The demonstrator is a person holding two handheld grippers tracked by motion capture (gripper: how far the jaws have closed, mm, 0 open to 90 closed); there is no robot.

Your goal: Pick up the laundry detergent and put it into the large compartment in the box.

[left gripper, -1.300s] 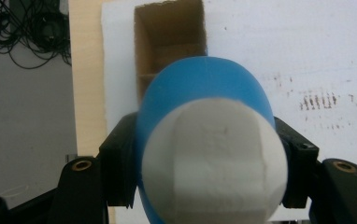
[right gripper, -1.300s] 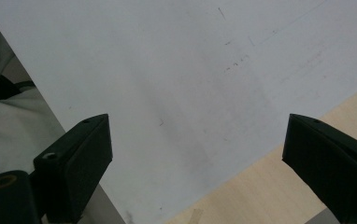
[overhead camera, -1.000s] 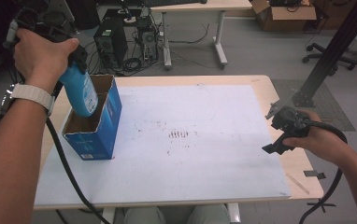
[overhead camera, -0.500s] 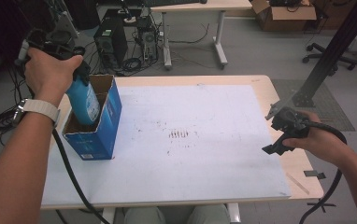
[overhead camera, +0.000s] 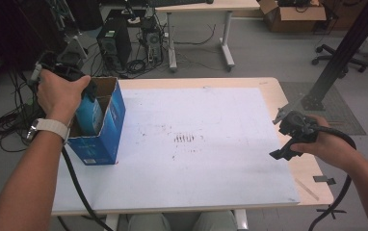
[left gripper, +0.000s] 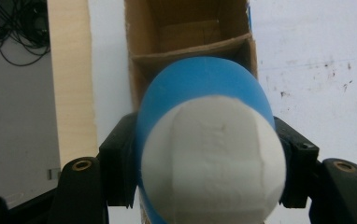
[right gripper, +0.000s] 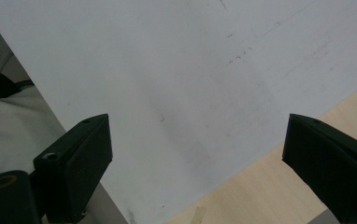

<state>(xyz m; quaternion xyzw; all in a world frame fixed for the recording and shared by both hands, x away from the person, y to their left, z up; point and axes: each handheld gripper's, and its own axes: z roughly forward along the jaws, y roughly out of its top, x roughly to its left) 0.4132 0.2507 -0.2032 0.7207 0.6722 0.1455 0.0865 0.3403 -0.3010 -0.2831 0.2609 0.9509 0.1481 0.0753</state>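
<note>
White sheet [overhead camera: 187, 144] covers most of the counter [overhead camera: 288, 103], leaving bare pale wood as a strip along the right side and a narrower strip at the far edge. Nearest, at the right edge, the right gripper [overhead camera: 288, 144] sits in the person's hand just above the corner of the sheet; in the right gripper view its jaws stand wide apart with nothing between them, the sheet's edge and the wood strip below. The middle of the sheet is open and bare apart from faint dark scuff marks [overhead camera: 186, 138], so there is wide room between the two hands. At the left edge stands a blue cardboard box [overhead camera: 106, 127], top open, with a cardboard divider inside. The left gripper [overhead camera: 83, 89] is over it, jaws closed on a blue bottle [left gripper: 200, 93] with a white cap [left gripper: 211, 161]; the bottle stands upright, its lower part down inside the near compartment of the box. Beyond the counter lie a grey floor, computer towers [overhead camera: 110, 43] with tangled cables, a second table, a cardboard carton and an office chair.
</note>
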